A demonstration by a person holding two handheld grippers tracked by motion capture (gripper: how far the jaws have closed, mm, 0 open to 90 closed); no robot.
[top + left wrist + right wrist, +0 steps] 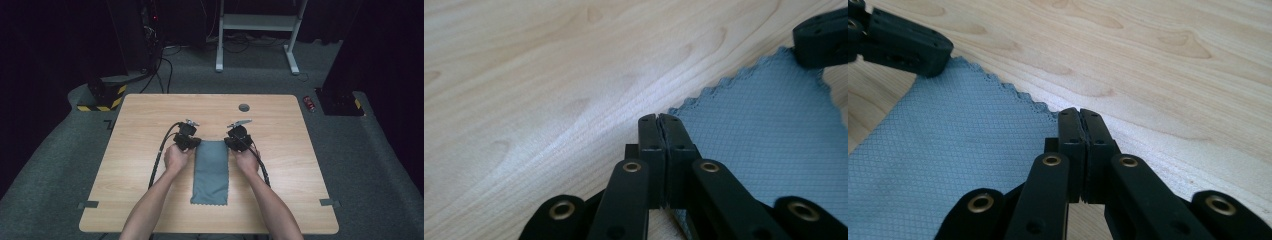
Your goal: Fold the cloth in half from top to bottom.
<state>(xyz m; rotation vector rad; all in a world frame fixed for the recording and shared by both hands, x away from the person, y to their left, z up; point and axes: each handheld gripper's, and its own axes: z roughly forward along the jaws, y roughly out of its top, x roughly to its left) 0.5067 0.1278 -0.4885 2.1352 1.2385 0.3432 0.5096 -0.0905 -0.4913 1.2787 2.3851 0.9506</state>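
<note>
While both hands rest near the middle of the tabletop (150, 200), a grey-blue cloth (210, 172) lies flat between them, its long sides running from 12 to 6 o'clock in the high view. The left claw (188, 142) sits at the cloth's far corner toward 11 o'clock, and the right claw (237, 141) sits at the far corner toward 1 o'clock. In the left gripper view the left claw (658, 119) has its two black jaws drawn together with only a hairline seam between them, tips right at the cloth's (769, 145) zigzag-cut corner; whether a fold of fabric is pinched there cannot be made out. In the right gripper view the right claw (1080, 113) is likewise pressed closed, tips at the scalloped edge of the cloth (948, 160) where it meets bare wood; a nip on the fabric cannot be confirmed. Each gripper view catches the other claw at the opposite far corner.
</note>
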